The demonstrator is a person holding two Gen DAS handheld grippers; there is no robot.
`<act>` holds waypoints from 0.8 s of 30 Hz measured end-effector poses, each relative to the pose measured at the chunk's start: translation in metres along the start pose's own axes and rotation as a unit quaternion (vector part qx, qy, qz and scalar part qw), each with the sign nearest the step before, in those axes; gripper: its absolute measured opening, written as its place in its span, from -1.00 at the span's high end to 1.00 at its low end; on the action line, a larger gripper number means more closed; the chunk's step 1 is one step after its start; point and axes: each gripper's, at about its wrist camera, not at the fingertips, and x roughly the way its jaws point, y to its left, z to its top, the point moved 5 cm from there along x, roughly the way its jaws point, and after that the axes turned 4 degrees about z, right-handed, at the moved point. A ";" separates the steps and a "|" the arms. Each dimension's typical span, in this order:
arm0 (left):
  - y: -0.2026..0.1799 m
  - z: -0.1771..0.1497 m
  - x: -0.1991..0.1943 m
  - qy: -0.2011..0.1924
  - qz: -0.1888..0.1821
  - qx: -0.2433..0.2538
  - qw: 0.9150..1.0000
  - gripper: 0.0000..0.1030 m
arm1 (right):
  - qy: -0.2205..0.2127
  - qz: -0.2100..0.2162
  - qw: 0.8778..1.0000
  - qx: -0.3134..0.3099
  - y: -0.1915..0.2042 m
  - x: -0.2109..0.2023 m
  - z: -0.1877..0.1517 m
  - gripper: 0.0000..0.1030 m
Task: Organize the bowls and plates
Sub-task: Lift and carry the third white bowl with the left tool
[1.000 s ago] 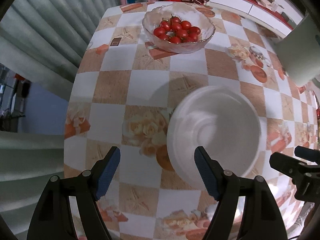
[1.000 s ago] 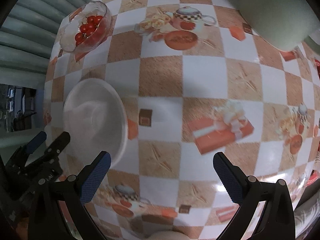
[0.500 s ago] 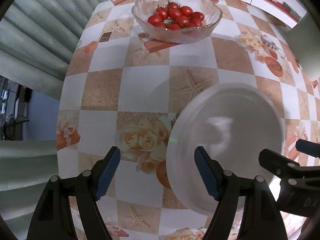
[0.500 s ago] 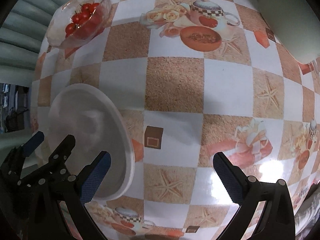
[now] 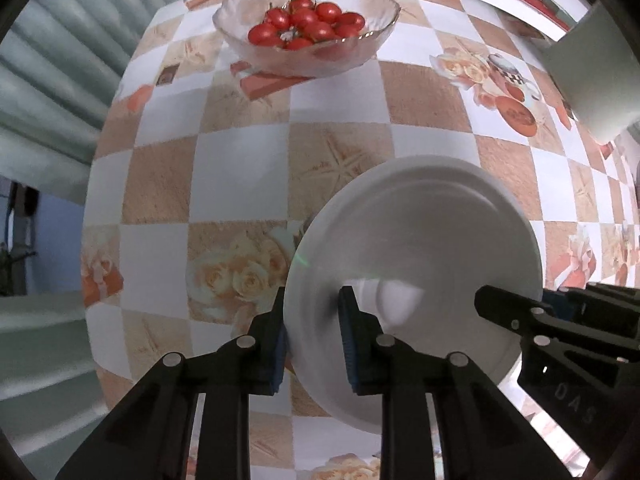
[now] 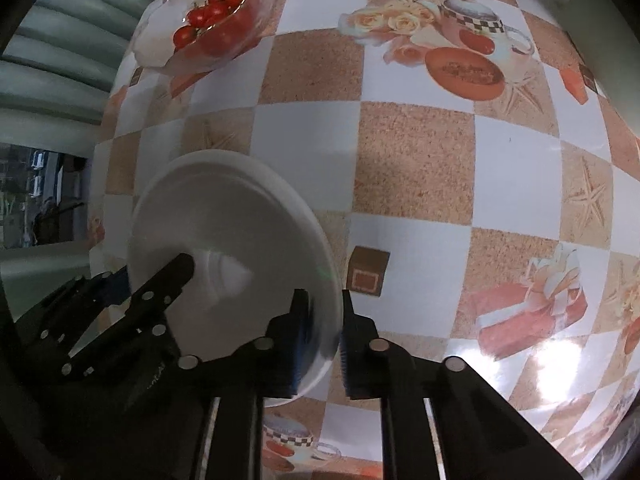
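A white plate (image 5: 420, 240) lies on the checked tablecloth; it also shows in the right wrist view (image 6: 224, 232). A second white rim shows under its far edge, so it seems to rest on another plate. My left gripper (image 5: 312, 336) is shut on the plate's left rim. My right gripper (image 6: 324, 332) is shut on the plate's right rim. Each gripper shows in the other's view, across the plate.
A glass bowl of cherry tomatoes (image 5: 306, 36) stands at the far side of the table, also in the right wrist view (image 6: 208, 28). A pale grey-green object (image 5: 592, 76) stands at the right edge. A corrugated wall runs along the left.
Both grippers have moved forward and closed on opposite rims of the white plate. One second ago both were open and short of it.
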 end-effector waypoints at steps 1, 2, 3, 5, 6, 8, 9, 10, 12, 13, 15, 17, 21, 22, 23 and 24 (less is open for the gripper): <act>-0.001 -0.002 0.000 0.001 -0.002 0.000 1.000 0.51 | 0.009 0.001 1.000 -0.006 0.003 0.000 -0.003 0.70; -0.003 -0.004 0.000 0.004 -0.003 0.003 1.000 0.51 | 0.009 0.001 1.000 -0.006 0.003 0.000 -0.003 0.70; -0.003 -0.008 0.000 0.005 -0.004 0.005 1.000 0.51 | 0.013 0.001 1.000 -0.006 0.001 -0.001 -0.008 0.70; -0.011 -0.018 -0.001 0.009 -0.007 0.012 1.000 0.51 | 0.019 0.001 1.000 -0.003 -0.013 -0.005 -0.022 0.70; -0.015 -0.023 -0.001 0.009 -0.008 0.016 1.000 0.51 | 0.024 -0.001 1.000 -0.002 -0.016 -0.005 -0.029 0.70; -0.023 -0.034 -0.003 0.011 -0.010 0.025 1.000 0.51 | 0.031 -0.003 1.000 -0.001 -0.022 -0.004 -0.036 0.70; -0.029 -0.042 -0.004 0.013 -0.013 0.031 0.999 0.51 | 0.035 -0.004 0.999 0.000 -0.025 -0.004 -0.043 0.70; -0.033 -0.048 -0.005 0.014 -0.014 0.035 0.999 0.51 | 0.038 -0.004 0.999 0.002 -0.029 -0.004 -0.047 0.70; -0.043 -0.063 -0.007 0.017 -0.017 0.048 0.999 0.51 | 0.045 -0.003 0.999 0.012 -0.037 -0.003 -0.061 0.70; -0.047 -0.071 -0.008 0.018 -0.018 0.053 0.998 0.51 | 0.049 -0.003 0.999 0.016 -0.040 -0.003 -0.069 0.70; -0.059 -0.087 -0.010 0.020 -0.019 0.063 0.998 0.51 | 0.056 -0.005 0.998 0.019 -0.046 -0.003 -0.083 0.70; -0.069 -0.101 -0.012 0.024 -0.022 0.071 0.997 0.51 | 0.060 -0.007 0.998 0.025 -0.052 -0.003 -0.097 0.70; -0.082 -0.123 -0.015 0.033 -0.029 0.075 0.996 0.51 | 0.065 -0.005 0.997 0.038 -0.062 -0.005 -0.122 0.70; -0.085 -0.126 -0.015 0.034 -0.028 0.077 0.996 0.51 | 0.065 -0.004 0.997 0.042 -0.063 -0.004 -0.124 0.70; -0.088 -0.131 -0.016 0.035 -0.027 0.078 0.996 0.51 | 0.063 -0.003 0.997 0.048 -0.065 -0.004 -0.131 0.70; -0.091 -0.135 -0.017 0.035 -0.026 0.080 0.996 0.51 | 0.062 -0.002 0.997 0.053 -0.066 -0.004 -0.134 0.70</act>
